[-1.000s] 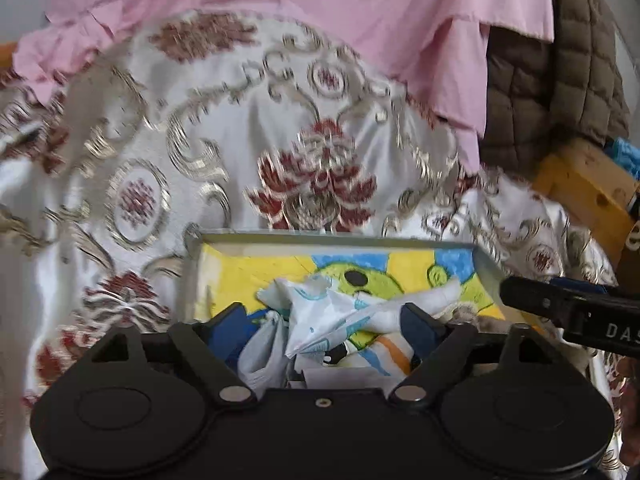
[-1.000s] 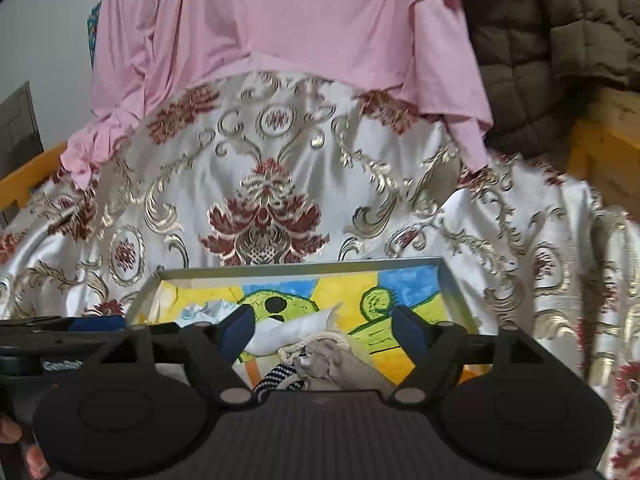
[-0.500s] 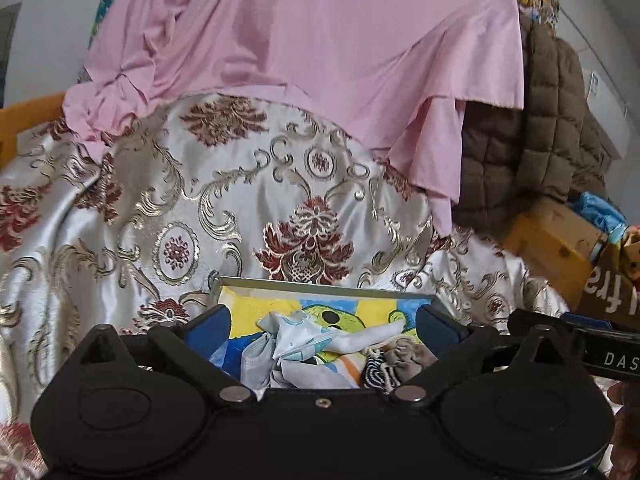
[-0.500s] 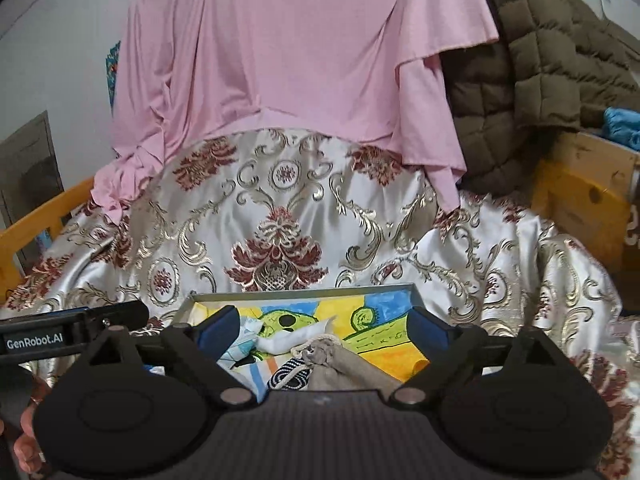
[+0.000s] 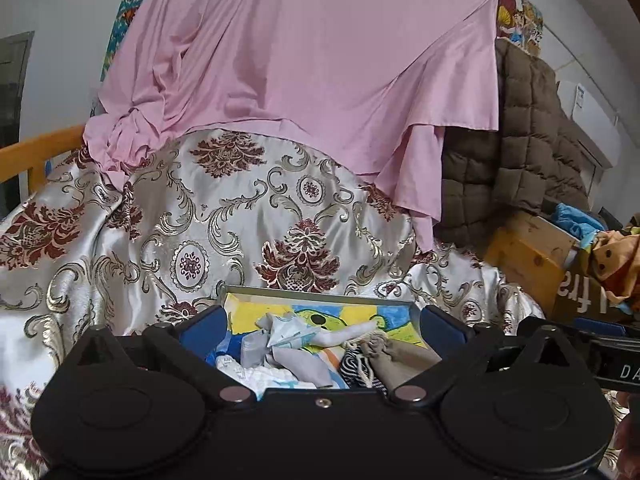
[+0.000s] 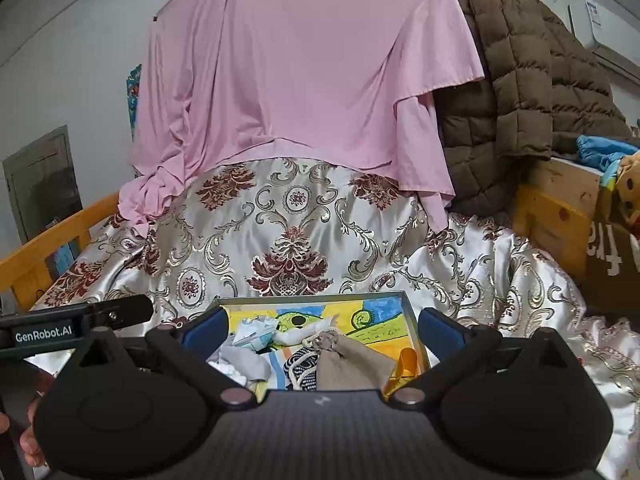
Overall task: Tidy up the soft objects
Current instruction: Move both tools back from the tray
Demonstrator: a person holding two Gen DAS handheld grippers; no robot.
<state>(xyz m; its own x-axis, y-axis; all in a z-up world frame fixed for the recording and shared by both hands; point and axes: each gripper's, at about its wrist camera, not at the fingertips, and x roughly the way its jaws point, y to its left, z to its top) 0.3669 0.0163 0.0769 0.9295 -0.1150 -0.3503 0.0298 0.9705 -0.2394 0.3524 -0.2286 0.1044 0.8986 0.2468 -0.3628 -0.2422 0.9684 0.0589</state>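
Soft things, a beige drawstring pouch [image 6: 352,364], a striped piece [image 6: 300,370] and crumpled white cloths [image 5: 288,334], lie heaped in our shallow tray [image 6: 410,316] on the brocade-covered bed [image 6: 288,232]. Our left gripper [image 5: 322,330] and right gripper [image 6: 322,330] hover above, jaws opening, nothing between them. Risk: the pouch's cord may snag its neighbours, or the light tray may slide on the satin.

Glossy satin brocade bedspread [image 6: 320,240] with metallic gold scrollwork across mid-frame. Matt pink cotton sheet [image 6: 304,80] above. Puffy quilted brown jacket [image 6: 520,92] at upper right. Thin metal tray [image 6: 412,320], printed inside. Coarse beige drawstring pouch [image 6: 348,364] at lower centre. Varnished wooden bed rail [image 6: 52,244] at left.
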